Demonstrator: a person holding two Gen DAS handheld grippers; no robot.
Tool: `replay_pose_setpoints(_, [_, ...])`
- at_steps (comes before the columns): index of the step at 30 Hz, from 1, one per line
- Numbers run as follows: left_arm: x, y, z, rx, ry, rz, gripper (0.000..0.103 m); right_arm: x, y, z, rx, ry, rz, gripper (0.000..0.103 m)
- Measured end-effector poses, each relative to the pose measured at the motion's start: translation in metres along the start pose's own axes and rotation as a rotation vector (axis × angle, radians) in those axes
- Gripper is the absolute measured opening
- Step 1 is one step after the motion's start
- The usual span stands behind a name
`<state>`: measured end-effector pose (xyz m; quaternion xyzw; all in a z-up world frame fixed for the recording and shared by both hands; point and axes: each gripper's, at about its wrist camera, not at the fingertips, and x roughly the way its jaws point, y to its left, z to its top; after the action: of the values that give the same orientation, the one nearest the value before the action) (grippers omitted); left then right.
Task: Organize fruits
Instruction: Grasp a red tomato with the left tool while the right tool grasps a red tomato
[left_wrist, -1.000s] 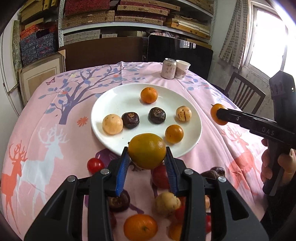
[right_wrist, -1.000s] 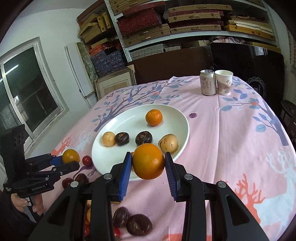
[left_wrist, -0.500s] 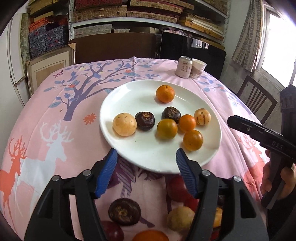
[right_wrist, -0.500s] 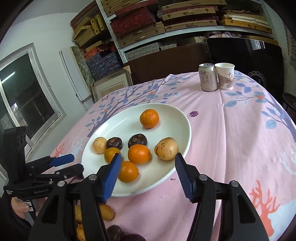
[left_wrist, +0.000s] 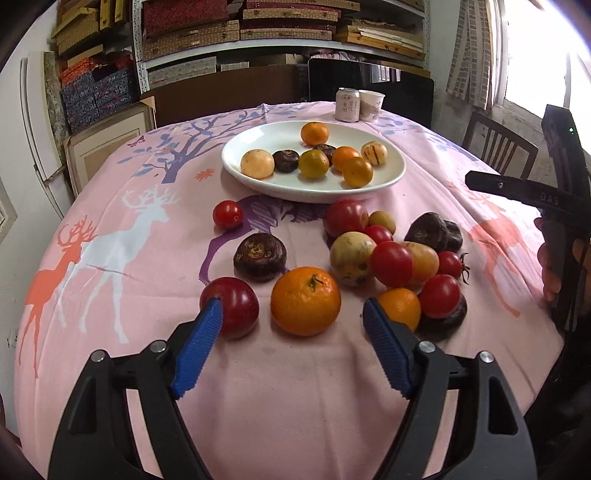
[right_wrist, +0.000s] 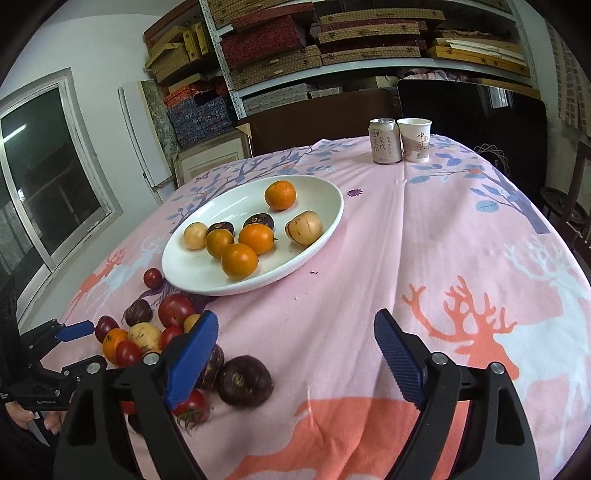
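One big orange (left_wrist: 306, 301) on the bench (left_wrist: 295, 387), dead ahead of the left gripper (left_wrist: 291, 314), lined up w/ the gap, slightly fwd of the blue pads (left_wrist: 197, 343). Round, so no long axis to match. Left gripper wide open, nothing held. Right gripper (right_wrist: 295, 332) also open, empty, over bare cloth; left clearly nearer. Plate (left_wrist: 391, 177) w/ sorted fruit beyond the loose pile. Tomato (left_wrist: 232, 308) touching left pad, prob. in the way.
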<state>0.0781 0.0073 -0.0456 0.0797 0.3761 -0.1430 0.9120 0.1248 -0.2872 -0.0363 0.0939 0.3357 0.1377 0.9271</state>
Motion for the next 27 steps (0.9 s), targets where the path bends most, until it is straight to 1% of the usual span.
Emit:
replay_pose_setpoints(1, [-0.002, -0.001, -0.002, 0.003, -0.009, 0.006, 0.075, -0.005, 0.0, -0.003, -0.002, -0.005, -0.006, 0.096])
replay_pose_setpoints(2, [-0.003, -0.003, -0.003, 0.004, -0.016, 0.013, 0.069, -0.007, 0.0, -0.007, -0.001, 0.0, -0.012, 0.096])
replay_pose_setpoints(4, [-0.005, -0.003, -0.004, 0.001, -0.018, 0.012, 0.061, -0.006, -0.004, -0.013, 0.013, 0.038, 0.0, 0.096])
replay_pose_setpoints(7, [-0.013, 0.001, -0.003, -0.003, -0.034, 0.034, 0.061, -0.003, -0.015, -0.021, 0.066, 0.091, 0.033, 0.096])
replay_pose_setpoints(11, [-0.018, 0.018, -0.002, -0.032, -0.042, 0.083, 0.061, -0.004, -0.016, -0.026, 0.074, 0.1, 0.053, 0.096])
replay_pose_setpoints(15, [-0.005, 0.045, -0.004, -0.089, -0.011, 0.131, 0.061, -0.002, -0.013, -0.027, 0.064, 0.11, 0.053, 0.096])
replay_pose_setpoints(17, [0.007, 0.056, -0.003, -0.123, 0.029, 0.115, 0.056, -0.002, -0.014, -0.027, 0.068, 0.11, 0.056, 0.096])
replay_pose_setpoints(18, [0.012, 0.059, 0.0, -0.133, 0.048, 0.096, 0.046, -0.002, -0.014, -0.027, 0.068, 0.112, 0.056, 0.096])
replay_pose_setpoints(19, [0.016, 0.06, 0.003, -0.134, 0.061, 0.093, 0.044, -0.002, -0.014, -0.027, 0.065, 0.113, 0.054, 0.096])
replay_pose_setpoints(23, [0.032, 0.057, 0.016, -0.12, 0.085, 0.08, 0.044, -0.001, -0.013, -0.027, 0.058, 0.117, 0.053, 0.096])
replay_pose_setpoints(25, [0.043, 0.053, 0.02, -0.109, 0.123, 0.064, 0.04, -0.001, -0.013, -0.026, 0.056, 0.117, 0.053, 0.096])
replay_pose_setpoints(27, [0.047, 0.055, 0.02, -0.121, 0.144, 0.062, 0.04, -0.001, -0.012, -0.027, 0.052, 0.118, 0.053, 0.096])
